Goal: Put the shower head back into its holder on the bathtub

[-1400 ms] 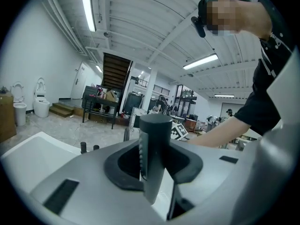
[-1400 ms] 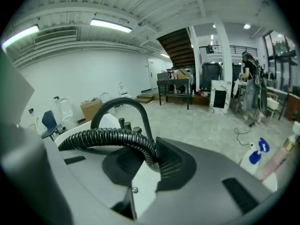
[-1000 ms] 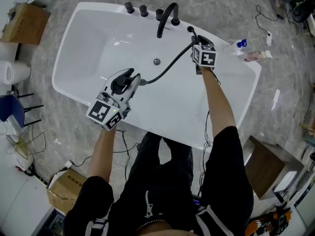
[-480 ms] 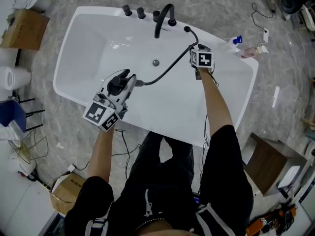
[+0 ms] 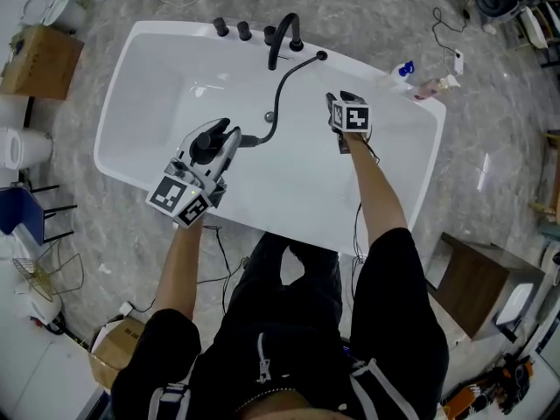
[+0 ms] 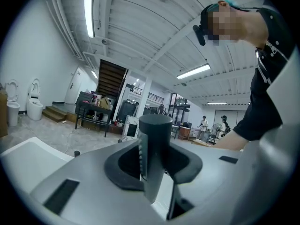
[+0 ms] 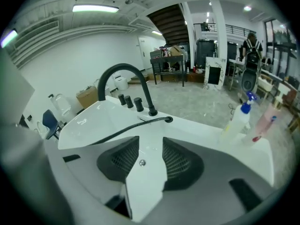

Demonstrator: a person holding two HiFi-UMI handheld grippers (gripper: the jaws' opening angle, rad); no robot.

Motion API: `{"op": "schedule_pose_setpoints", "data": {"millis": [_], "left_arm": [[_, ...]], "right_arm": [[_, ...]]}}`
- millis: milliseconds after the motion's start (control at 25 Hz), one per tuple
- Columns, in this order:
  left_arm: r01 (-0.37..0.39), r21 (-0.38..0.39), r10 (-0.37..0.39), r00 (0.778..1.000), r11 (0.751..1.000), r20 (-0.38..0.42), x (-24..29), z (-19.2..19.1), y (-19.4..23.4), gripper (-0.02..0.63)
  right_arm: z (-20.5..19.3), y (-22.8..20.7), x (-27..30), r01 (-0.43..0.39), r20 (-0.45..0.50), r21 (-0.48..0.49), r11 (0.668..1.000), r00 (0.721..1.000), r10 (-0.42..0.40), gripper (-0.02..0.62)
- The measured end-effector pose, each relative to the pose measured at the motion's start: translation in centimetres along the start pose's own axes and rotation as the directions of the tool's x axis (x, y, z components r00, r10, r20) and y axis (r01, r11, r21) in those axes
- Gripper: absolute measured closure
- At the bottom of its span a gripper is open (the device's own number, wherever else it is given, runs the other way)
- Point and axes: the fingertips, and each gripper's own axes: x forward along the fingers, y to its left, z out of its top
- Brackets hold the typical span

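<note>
left gripper view: left gripper (image 6: 154,165) clamps shower head (image 6: 155,132) (dark, upright).

The black faucet (image 5: 282,35) arched over the bathtub's (image 5: 121,94) far rim. Left of the faucet, three knobs (image 5: 243,31) crowded the rim. Just right of it the hose (image 5: 278,86) left its socket (image 5: 321,56) and draped down into the basin, crossing the space in front of the faucet. Farther right, bare rim ran to a spray bottle (image 5: 402,68) beside the corner.

Right gripper (image 7: 150,149): jaws apart, just been closing, nothing between them. Beyond: white bathtub (image 7: 211,131), black hose (image 7: 126,128) entering it from the rim, arched faucet (image 7: 123,76), spray bottle (image 7: 239,118).
</note>
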Motion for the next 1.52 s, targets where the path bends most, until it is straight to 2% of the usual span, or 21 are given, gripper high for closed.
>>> {"op": "schedule_pose_setpoints", "data": {"millis": [80,200,240,360,520,680,880,1080,1320,1520], "left_arm": [[0.008,-0.002,-0.008,1.000,1.000,0.001,0.1,0.2,-0.2,0.491],[0.018,0.006,-0.018,1.000,1.000,-0.006,0.4,0.2,-0.3,0.491],[0.018,0.006,-0.018,1.000,1.000,-0.010,0.6,0.4,-0.4,0.489],[0.017,0.017,-0.017,1.000,1.000,-0.019,1.4,0.8,-0.8,0.489],[0.033,0.043,-0.032,0.999,0.999,-0.033,2.7,1.1,-1.3,0.489],[0.074,0.074,-0.073,0.997,0.995,-0.025,3.9,2.5,-2.9,0.489],[0.117,0.123,-0.121,0.992,0.985,0.024,6.0,6.0,-5.4,0.489],[0.145,0.186,-0.161,0.985,0.972,0.070,8.8,9.7,-7.7,0.489],[0.170,0.208,-0.180,0.983,0.963,0.033,11.9,10.1,-8.9,0.489],[0.140,0.205,-0.148,0.989,0.969,0.024,14.0,9.3,-8.3,0.489]], "right_arm": [[-0.2,0.9,-1.3,-0.027,0.022,0.015,1.000,0.999,0.027,0.445],[-0.9,2.4,-3.5,-0.062,0.035,0.032,0.998,0.998,0.060,0.569],[-1.1,2.9,-4.2,-0.075,0.044,0.034,0.997,0.996,0.073,0.586],[-2.0,3.8,-6.7,-0.126,0.120,0.033,0.992,0.985,0.121,0.586],[-3.8,3.8,-12.0,-0.115,0.182,0.077,0.990,0.978,0.100,0.586],[-7.5,3.2,-15.3,-0.139,0.183,0.194,0.971,0.978,0.103,0.586],[-10.4,2.9,-18.1,-0.116,0.138,0.184,0.976,0.986,0.091,0.586],[-10.4,2.6,-20.8,-0.117,0.155,0.164,0.980,0.984,0.091,0.586],[-10.6,1.5,-23.3,-0.108,0.187,0.177,0.978,0.979,0.075,0.586],[-12.0,1.0,-24.6,-0.096,0.197,0.222,0.970,0.979,0.052,0.586]]}}
